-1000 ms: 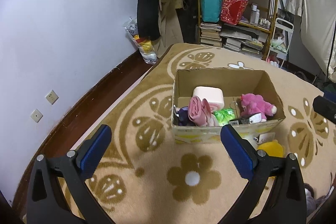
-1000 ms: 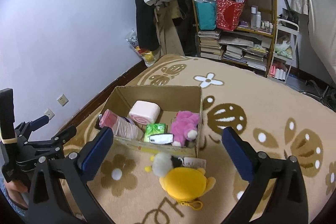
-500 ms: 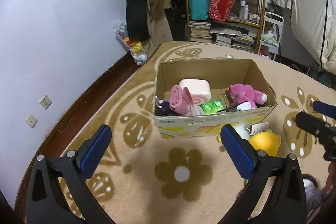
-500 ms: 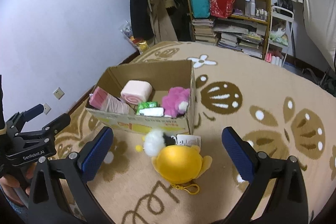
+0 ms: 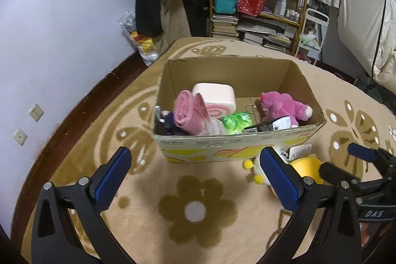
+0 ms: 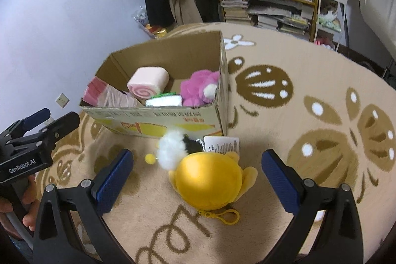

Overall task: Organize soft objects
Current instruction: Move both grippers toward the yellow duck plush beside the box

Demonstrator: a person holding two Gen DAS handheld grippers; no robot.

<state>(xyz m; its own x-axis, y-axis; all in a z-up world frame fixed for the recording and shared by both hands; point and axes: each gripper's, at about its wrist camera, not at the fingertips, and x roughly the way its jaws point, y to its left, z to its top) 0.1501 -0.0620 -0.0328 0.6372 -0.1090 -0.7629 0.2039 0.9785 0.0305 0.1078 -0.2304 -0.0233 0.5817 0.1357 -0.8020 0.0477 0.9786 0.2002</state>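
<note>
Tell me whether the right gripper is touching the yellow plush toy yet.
Apart. The right wrist view shows bare rug between the yellow plush toy and each blue pad of the open right gripper.

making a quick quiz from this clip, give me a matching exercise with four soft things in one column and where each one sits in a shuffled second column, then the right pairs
Things
1. round yellow plush pouch with a clip
2. bright pink furry plush toy
3. pale pink swirl-roll cushion
4. fluffy white pompom

Places
A. inside the brown cardboard box, at its right end as the left wrist view shows it
B. on the tan patterned carpet, between the open jaws of the right gripper
C. inside the box, towards the back wall
D. on the carpet against the box's printed front, touching the yellow pouch

Pairs: 1-B, 2-A, 3-C, 4-D
</note>
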